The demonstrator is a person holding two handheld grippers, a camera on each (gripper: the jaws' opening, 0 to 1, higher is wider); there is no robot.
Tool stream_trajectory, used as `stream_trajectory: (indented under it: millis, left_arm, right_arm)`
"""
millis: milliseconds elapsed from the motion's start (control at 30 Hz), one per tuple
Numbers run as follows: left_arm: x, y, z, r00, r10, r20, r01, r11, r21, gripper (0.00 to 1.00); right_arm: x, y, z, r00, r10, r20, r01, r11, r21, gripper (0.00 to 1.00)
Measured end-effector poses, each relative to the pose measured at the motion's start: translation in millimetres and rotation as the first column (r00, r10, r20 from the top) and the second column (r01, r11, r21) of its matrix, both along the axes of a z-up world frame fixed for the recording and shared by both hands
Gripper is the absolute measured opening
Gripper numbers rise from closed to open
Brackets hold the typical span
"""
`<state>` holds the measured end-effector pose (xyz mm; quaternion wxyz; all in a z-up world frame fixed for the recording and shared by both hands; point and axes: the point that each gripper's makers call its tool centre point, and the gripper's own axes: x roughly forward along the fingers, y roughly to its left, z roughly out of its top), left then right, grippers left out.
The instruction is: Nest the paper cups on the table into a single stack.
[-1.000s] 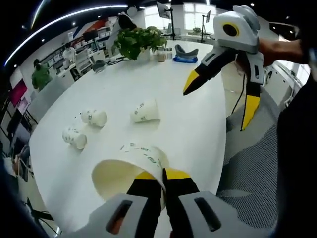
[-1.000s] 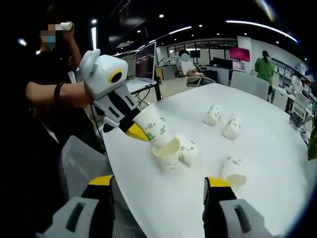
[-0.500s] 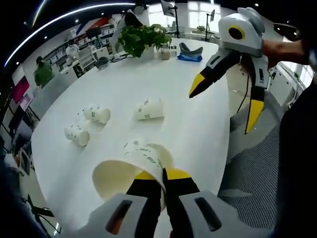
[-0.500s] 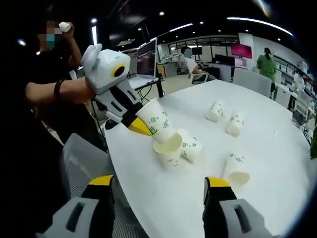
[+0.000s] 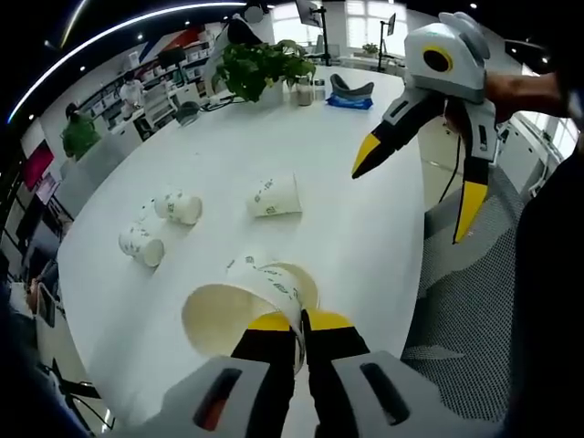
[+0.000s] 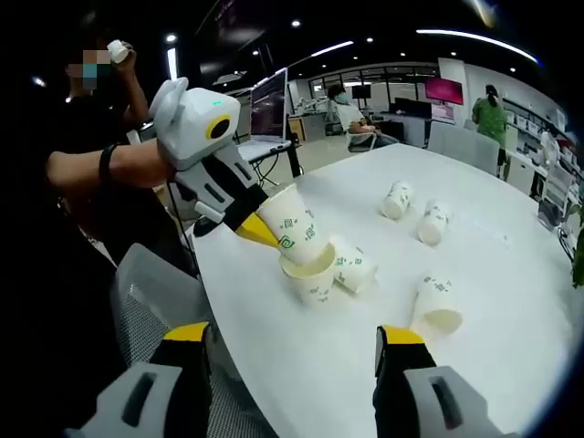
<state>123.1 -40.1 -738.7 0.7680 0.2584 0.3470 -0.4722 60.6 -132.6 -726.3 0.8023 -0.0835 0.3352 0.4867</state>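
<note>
My left gripper [image 5: 299,321] is shut on the rim of a white paper cup [image 5: 228,318] with green print, whose mouth faces the camera. In the right gripper view, that left gripper [image 6: 258,230] holds the cup [image 6: 294,228] tilted, its base at the mouth of an upright cup [image 6: 312,281], beside a cup lying on its side [image 6: 356,265]. Three more cups lie on the white table [image 5: 347,237]: one nearer [image 5: 274,196], two farther left [image 5: 178,207] [image 5: 140,245]. My right gripper [image 6: 292,336] is open off the table's edge, also seen hanging above the table's right side [image 5: 409,205].
A potted plant [image 5: 260,68] and a blue item [image 5: 345,96] stand at the table's far end. A person's arm [image 6: 100,173] and a grey mesh chair [image 6: 151,292] are by the near edge. Desks, screens and people fill the room behind.
The left gripper has lowered its cup a little, bringing its base down to the upright cup's mouth. The right gripper stays open and nearly still.
</note>
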Motion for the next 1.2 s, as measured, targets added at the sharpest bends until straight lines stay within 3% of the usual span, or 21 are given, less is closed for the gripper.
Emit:
stream_trajectory:
  millis: [1200]
  left_arm:
    - [-5.5,-5.7,-2.0,0.999,-0.04,-0.01,0.04,0.999,0.03,0.01]
  right_arm:
    - [0.3,-0.9,3.6,0.999,-0.036,0.011,0.036,0.999,0.021,0.73]
